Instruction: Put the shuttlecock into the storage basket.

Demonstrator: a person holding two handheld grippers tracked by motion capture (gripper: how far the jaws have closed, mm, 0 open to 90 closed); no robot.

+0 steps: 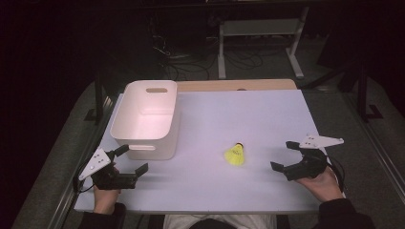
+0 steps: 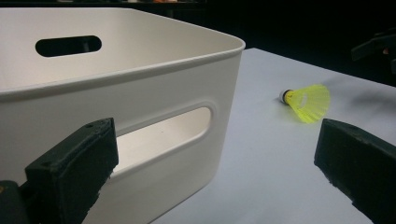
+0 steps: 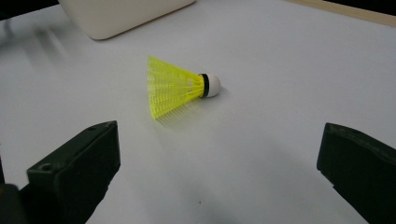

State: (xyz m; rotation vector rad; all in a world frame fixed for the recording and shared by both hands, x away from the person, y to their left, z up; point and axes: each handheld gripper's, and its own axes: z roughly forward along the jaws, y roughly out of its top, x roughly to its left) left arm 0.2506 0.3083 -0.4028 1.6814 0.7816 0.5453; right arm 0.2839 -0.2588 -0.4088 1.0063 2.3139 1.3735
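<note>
While both tools wait with jaws spread wide and empty, the shuttlecock (image 1: 235, 154) lies on its side on the tabletop (image 1: 248, 119) — nearer the right tool (image 1: 288, 158) than the left tool (image 1: 132, 160) — cork pointing away, beside the bin (image 1: 145, 119).

Bare white table (image 1: 215, 186) lay open between the right gripper (image 1: 282, 155), low at the frame's right with jaws spread, and the yellow shuttlecock (image 1: 235, 155) near centre. The white plastic bin (image 1: 145, 119) walled off the left-centre, standing just ahead of the left gripper (image 1: 133, 159), whose spread jaws faced its handle slot.
</note>
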